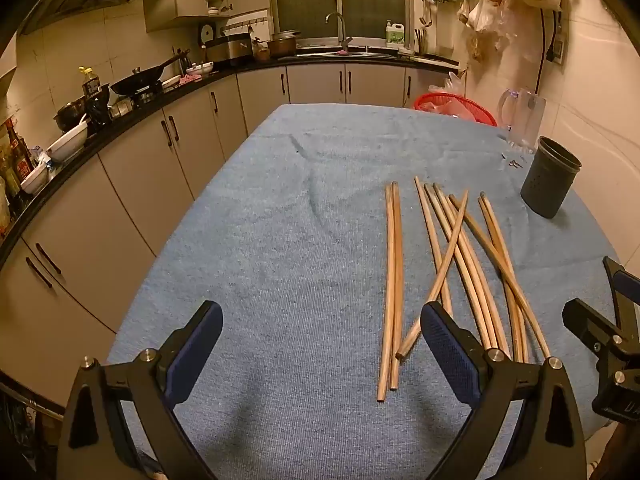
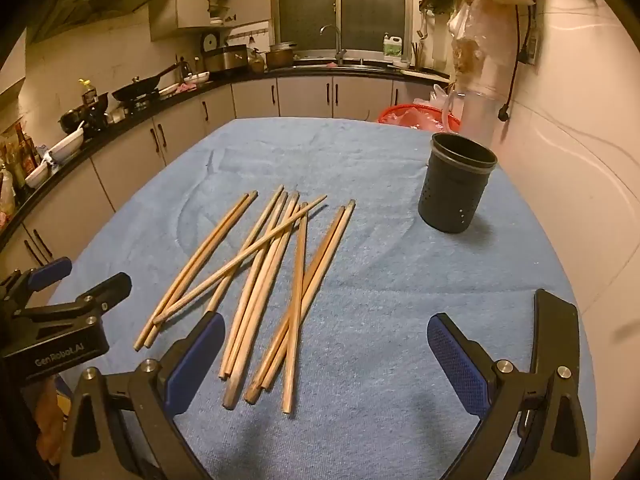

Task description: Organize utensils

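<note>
A dark holder (image 2: 456, 188) stands upright on the blue towel (image 2: 380, 272) that covers the counter, and it serves here as the landmark for all places. It is a round cup with small holes in its wall and an open mouth, and nothing is seen inside it. The wooden chopsticks (image 2: 260, 280) lie flat on the towel to the left of the holder, well apart from it. Most of them make a loose heap in which several cross over each other, and one thin stick lies slanted across the others. One pair (image 1: 392, 280) lies straight and side by side at the side of the heap far from the holder, a little apart from the rest. The left gripper (image 1: 320, 340) hangs over the towel nearer to the camera than the holder, with its fingers spread wide and nothing between them; its right finger (image 1: 448, 344) covers the near ends of some chopsticks in the left wrist view, but I cannot tell whether it touches them. The right gripper (image 2: 324, 348) is also on the near side of the holder, with its fingers spread wide over bare towel and holding nothing. Behind the holder, at the far edge of the counter, stand a clear plastic jug (image 1: 522, 120) and a red basket (image 1: 456, 108).
</note>
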`<state>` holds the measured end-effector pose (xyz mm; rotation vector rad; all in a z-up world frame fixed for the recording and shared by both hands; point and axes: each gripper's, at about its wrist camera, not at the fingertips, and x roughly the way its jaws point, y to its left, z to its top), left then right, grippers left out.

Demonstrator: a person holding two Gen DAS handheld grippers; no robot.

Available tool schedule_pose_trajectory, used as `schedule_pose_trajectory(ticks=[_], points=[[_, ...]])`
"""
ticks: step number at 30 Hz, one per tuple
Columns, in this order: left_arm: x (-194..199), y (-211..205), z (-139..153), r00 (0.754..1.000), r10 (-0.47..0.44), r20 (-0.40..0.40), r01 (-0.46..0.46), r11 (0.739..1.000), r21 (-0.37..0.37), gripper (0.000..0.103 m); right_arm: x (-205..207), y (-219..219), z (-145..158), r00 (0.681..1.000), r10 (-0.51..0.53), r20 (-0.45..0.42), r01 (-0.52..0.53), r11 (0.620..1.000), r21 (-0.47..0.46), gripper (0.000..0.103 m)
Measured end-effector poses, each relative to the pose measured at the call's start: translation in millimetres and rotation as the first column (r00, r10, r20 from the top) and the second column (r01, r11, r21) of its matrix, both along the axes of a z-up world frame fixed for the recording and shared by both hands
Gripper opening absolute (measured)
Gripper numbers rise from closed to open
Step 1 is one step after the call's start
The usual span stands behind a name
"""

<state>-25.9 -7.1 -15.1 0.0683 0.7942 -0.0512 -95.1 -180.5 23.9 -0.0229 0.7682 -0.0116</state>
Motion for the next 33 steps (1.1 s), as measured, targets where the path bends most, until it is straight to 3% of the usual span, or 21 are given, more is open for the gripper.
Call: schedule_pose_trajectory(ticks=[15,29,33], points=[[-2.8,0.8,-0.4,1.000,-0.004,0.009,0.004,1.000,-0.003,0.099,-1.4,2.7,3.0,1.000,-0.009,0.013,0.010,0.997,-0.075,0.102],[-3.9,-1.4,1.0,1.000,-0.012,0.002,0.012,1.000,0.001,0.099,-2.0,2.9,1.1,0.999,-0.002,-0.033,-0.001,0.996,-0.092,0.102],[-4.5,-2.3,2.3,1.000,-0.014,0.003,0.014,1.000,0.002,0.099,-3.2,3.2,1.7,1.000,-0.002,-0.005,0.001,0.996,-0.093,0.102]])
